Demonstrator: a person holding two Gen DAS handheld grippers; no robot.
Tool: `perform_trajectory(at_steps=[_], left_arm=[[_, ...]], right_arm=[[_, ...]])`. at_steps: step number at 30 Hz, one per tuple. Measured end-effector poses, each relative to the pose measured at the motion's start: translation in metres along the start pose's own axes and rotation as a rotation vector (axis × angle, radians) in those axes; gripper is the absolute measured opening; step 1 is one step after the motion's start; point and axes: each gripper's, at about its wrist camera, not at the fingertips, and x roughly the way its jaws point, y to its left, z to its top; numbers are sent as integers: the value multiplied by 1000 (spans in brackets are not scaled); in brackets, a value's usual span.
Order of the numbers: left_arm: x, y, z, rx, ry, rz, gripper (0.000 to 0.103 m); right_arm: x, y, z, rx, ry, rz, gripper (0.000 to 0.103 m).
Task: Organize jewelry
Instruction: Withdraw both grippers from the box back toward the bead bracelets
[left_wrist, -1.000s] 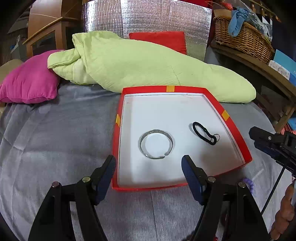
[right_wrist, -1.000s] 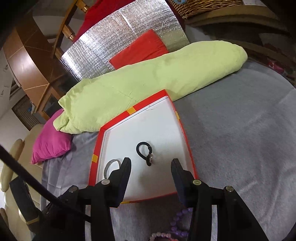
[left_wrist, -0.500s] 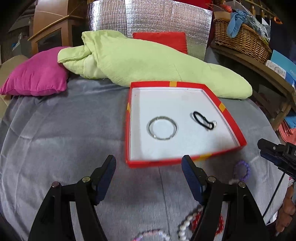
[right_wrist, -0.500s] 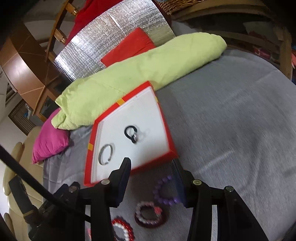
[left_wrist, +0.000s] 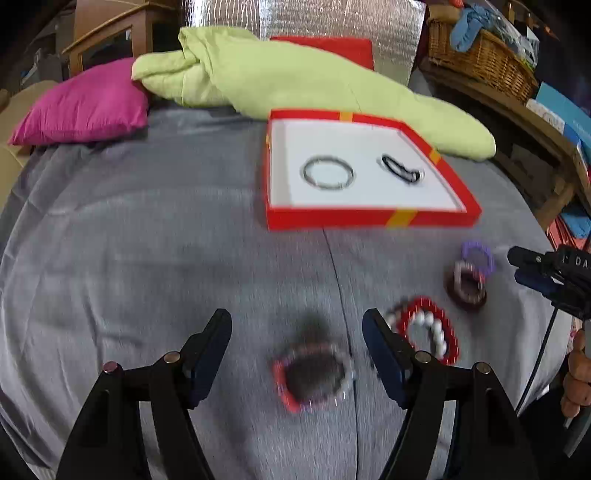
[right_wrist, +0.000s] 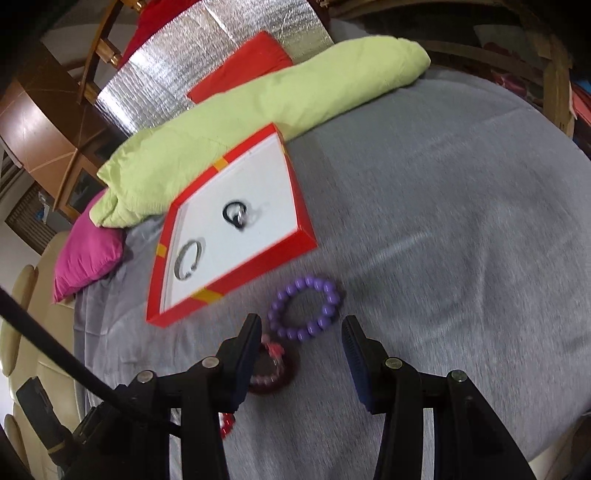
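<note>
Bare grey sheet (left_wrist: 166, 240) left of red tray (left_wrist: 369, 218)

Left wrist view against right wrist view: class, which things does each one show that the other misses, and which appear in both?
Only the left wrist view shows the woven wicker basket and the blurred multicoloured bead bracelet. Only the right wrist view shows the cream upholstered seat. Both show the red-rimmed white tray, silver metal bangle and purple bead bracelet.
</note>
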Motion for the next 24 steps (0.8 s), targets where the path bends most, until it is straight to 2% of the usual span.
perform_trajectory(at_steps=[4, 7, 13, 14, 16, 17, 21, 24], left_arm=[[1, -7, -19, 13, 37, -14, 74], [1, -13, -29, 20, 57, -23, 74], [4, -16, -41, 25, 73, -13, 74], [4, -16, -40, 25, 70, -11, 74], [4, -13, -41, 20, 62, -6, 74], [4, -12, -42, 16, 58, -4, 74], [3, -2, -40, -12, 48, -6, 74], [4, 2, -38, -21, 44, -10, 74]], right_arm=[[8, 7, -12, -47, 53, -13, 49], [17, 15, -19, -101, 88, -38, 53], [24, 27, -26, -182, 78, -72, 52], [25, 27, -26, -189, 75, -76, 51], [26, 30, -27, -209, 68, -88, 36], [27, 32, -28, -221, 70, -92, 32], [28, 33, -28, -235, 68, -85, 23], [27, 30, -27, -226, 67, -79, 23]])
